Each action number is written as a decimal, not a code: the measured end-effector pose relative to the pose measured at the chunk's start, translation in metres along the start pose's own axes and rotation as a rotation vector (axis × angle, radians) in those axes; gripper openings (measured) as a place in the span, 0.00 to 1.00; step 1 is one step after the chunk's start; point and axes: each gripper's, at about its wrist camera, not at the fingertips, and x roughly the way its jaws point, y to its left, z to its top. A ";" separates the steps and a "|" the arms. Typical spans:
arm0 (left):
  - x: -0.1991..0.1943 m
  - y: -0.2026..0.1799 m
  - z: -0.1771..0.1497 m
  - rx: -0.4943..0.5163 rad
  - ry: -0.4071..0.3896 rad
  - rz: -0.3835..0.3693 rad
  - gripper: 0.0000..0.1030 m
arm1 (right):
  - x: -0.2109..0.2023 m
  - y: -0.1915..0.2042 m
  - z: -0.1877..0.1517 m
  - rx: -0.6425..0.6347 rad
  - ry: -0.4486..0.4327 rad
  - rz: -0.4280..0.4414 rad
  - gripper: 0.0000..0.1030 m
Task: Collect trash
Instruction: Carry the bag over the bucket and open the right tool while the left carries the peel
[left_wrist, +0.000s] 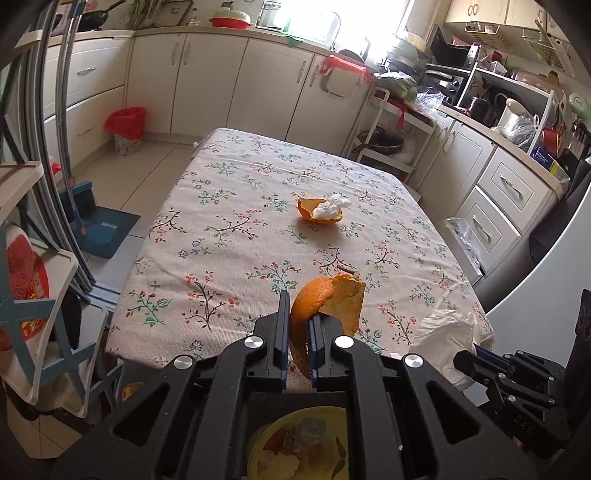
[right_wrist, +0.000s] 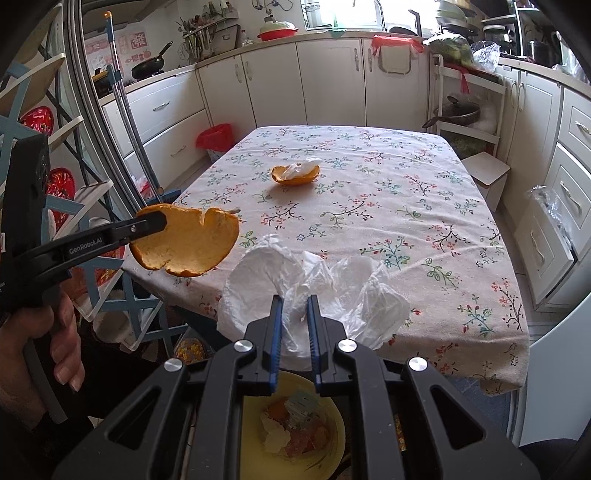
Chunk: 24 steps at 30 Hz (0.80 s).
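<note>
Close up, the left claw (left_wrist: 297, 325), black with blue pads, is clamped on a curved piece of orange peel (left_wrist: 325, 299), bright orange outside and pale yellow inside. The peel stands up between the pads and hangs clear of the bench, at its near left corner. In the right wrist view the same claw (right_wrist: 162, 223) comes in from the left, with the peel (right_wrist: 188, 245) spread wide beyond its tip, and a person's hand (right_wrist: 55, 332) grips its handle at the lower left.

The right claw (right_wrist: 294, 306), of the same build, is pinched shut on a crumpled white paper tissue (right_wrist: 314, 291). The tissue billows out on both sides of the pads, over the near edge of the bench.

Below both claws, off the near edge, sits a round yellow bin (right_wrist: 332, 424) with scraps of peel and paper in it.

Further out, the bench (left_wrist: 240, 236) is covered by a beige cloth printed with small flowers and twigs. Near its middle lies a second half shell of orange peel (left_wrist: 317, 212), cupped upward, with a small white wad of tissue (left_wrist: 332, 205) resting in it. It is well apart from both claws.

Beyond the bench are cream kitchen cabinets (left_wrist: 207, 81) and, on the tiled floor at the far left, a small bin lined with a red bag (left_wrist: 125, 129).
</note>
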 end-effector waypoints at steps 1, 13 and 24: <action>-0.001 0.001 0.000 -0.001 -0.001 -0.001 0.07 | 0.000 0.001 0.000 -0.003 0.000 0.000 0.14; -0.015 0.002 -0.006 -0.006 -0.013 -0.009 0.07 | -0.007 0.011 -0.012 -0.052 0.020 0.005 0.14; -0.033 0.003 -0.016 -0.007 -0.024 -0.021 0.07 | -0.011 0.024 -0.040 -0.112 0.088 0.019 0.14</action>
